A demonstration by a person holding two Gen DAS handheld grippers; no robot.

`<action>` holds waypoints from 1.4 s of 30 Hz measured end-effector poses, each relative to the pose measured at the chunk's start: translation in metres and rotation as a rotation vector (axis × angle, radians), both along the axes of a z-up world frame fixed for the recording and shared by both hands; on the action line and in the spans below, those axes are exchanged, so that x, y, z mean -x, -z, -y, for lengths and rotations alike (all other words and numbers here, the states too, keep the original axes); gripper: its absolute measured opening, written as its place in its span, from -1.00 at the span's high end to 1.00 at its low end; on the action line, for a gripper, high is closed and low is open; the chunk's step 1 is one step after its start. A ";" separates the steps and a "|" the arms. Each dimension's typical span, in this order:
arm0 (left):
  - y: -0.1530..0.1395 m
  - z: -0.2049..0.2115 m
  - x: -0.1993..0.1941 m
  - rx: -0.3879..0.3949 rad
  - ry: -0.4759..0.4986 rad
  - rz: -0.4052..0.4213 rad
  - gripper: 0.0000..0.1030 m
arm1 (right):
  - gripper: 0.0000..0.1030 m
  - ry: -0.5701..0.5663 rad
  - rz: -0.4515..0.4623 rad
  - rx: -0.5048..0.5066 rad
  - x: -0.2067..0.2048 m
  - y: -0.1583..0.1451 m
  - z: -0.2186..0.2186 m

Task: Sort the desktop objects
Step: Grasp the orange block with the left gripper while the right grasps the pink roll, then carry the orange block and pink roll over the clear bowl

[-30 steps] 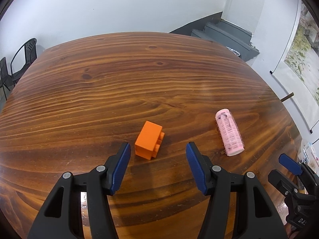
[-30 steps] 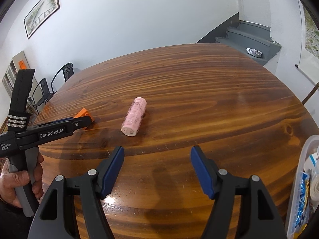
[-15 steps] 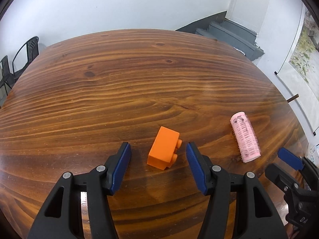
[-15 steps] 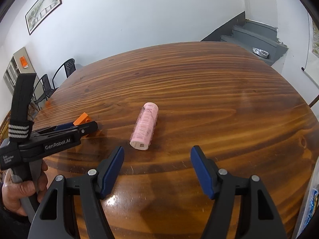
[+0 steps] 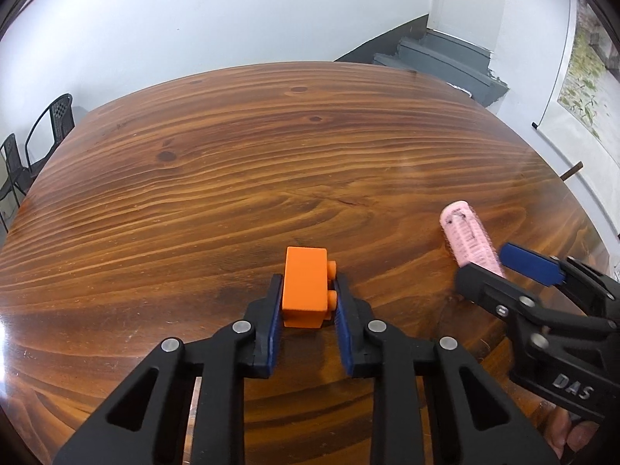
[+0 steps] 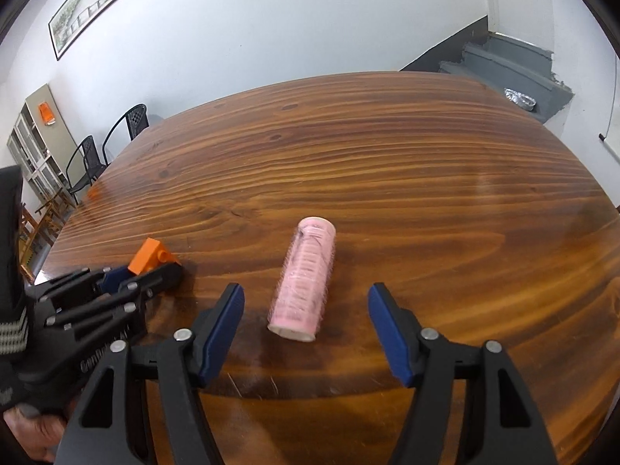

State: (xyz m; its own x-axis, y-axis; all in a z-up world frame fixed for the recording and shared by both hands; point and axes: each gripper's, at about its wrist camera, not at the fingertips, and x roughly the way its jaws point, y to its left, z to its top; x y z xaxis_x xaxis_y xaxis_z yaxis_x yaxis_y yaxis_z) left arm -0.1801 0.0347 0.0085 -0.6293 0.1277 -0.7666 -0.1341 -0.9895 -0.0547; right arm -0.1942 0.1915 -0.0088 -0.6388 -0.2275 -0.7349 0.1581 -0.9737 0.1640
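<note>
Left one's got the brick, right one's lining up on the roller

The left hand-held gripper (image 5: 306,297) is clamped tight on the orange brick (image 5: 304,285), near on the desk (image 5: 271,162). To its right, the right hand-held gripper (image 6: 306,310) is closing, pads either side of the pink roller (image 6: 305,278) without touching it.

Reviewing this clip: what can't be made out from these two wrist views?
- Orange block, right wrist view: its near part is hidden behind the left claw.
- Pink roller, left wrist view: its near end is covered by the right claw.
- Print on the roller: too blurred to read.
- Any sorting container: outside both views.
</note>
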 end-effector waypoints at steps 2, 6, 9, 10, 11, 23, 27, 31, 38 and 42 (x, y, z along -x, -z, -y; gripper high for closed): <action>0.000 -0.004 -0.002 0.006 0.011 -0.002 0.49 | -0.24 -0.004 0.010 -0.001 0.003 0.001 0.002; -0.001 -0.008 -0.004 0.007 0.020 -0.007 0.49 | -0.14 -0.014 0.028 0.013 0.006 0.004 0.002; -0.002 -0.011 -0.006 0.005 0.027 -0.008 0.50 | -0.08 -0.013 0.028 0.012 0.007 0.005 0.003; -0.002 -0.012 -0.006 0.005 0.028 -0.009 0.50 | -0.07 -0.015 0.029 0.010 0.007 0.005 0.003; -0.002 -0.013 -0.006 0.005 0.031 -0.010 0.49 | -0.04 -0.017 0.029 0.006 0.007 0.005 0.004; -0.002 -0.018 -0.009 -0.007 0.039 -0.009 0.50 | 0.40 -0.004 0.030 -0.036 0.003 0.005 0.001; -0.003 -0.021 -0.012 -0.002 0.047 -0.014 0.50 | 0.40 0.005 0.027 -0.021 -0.007 0.002 -0.006; -0.008 -0.027 -0.018 -0.006 0.065 -0.030 0.50 | 0.40 0.022 0.012 0.011 -0.024 -0.006 -0.014; -0.018 -0.044 -0.031 -0.009 0.108 -0.052 0.50 | 0.40 0.049 -0.014 0.060 -0.054 -0.014 -0.024; -0.024 -0.053 -0.041 -0.025 0.126 -0.060 0.50 | 0.40 0.069 -0.021 0.091 -0.065 -0.017 -0.030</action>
